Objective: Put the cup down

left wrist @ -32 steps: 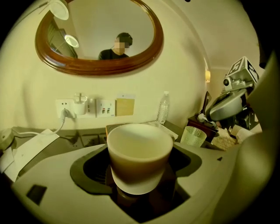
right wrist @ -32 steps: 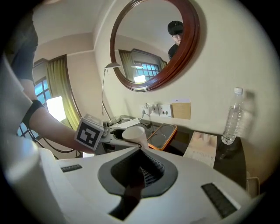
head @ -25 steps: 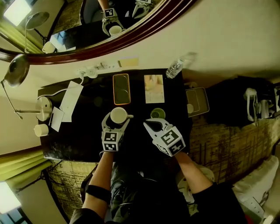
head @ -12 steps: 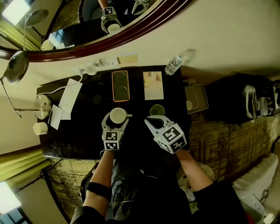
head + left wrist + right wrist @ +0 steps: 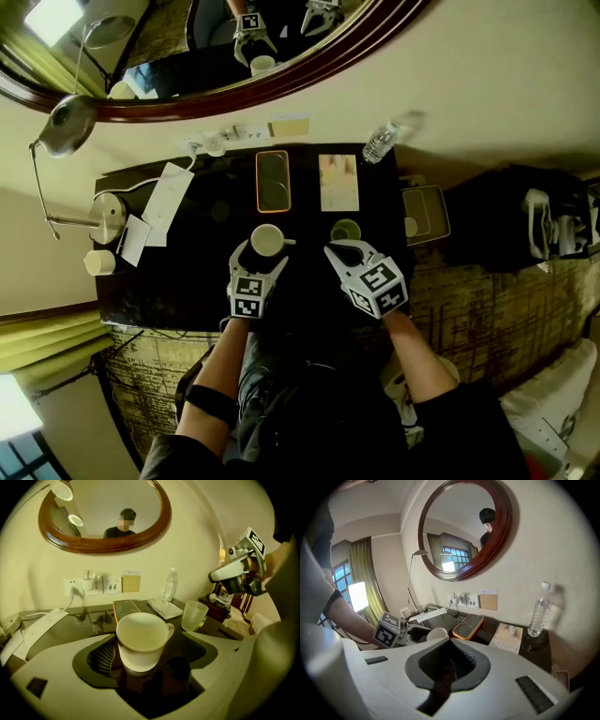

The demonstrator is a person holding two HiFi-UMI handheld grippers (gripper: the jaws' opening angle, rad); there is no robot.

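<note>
Dark and glossy, the desk (image 5: 187,286) under the oval mirror (image 5: 105,547) is carrying everything in play. Between the jaws of the left gripper (image 5: 260,258) the white cup (image 5: 140,637) is standing upright. Its base is seemingly resting on the desk and its handle is pointing off to the right. The jaws have just been opening and are standing slack around it, with a gap showing on the right side at least, so the cup is looking let go rather than gripped. That spread is probably there to free the cup without tipping it. The right gripper (image 5: 334,251) is hovering just beside, jaws clenched together on nothing, likely keeping out of the way. Beyond its tip a ribbed glass (image 5: 344,230) is sitting. Farther back an orange-rimmed tray (image 5: 273,181), a booklet (image 5: 338,182) and a water bottle (image 5: 379,143) are lining the wall, leaving the middle for the set-down.
</note>
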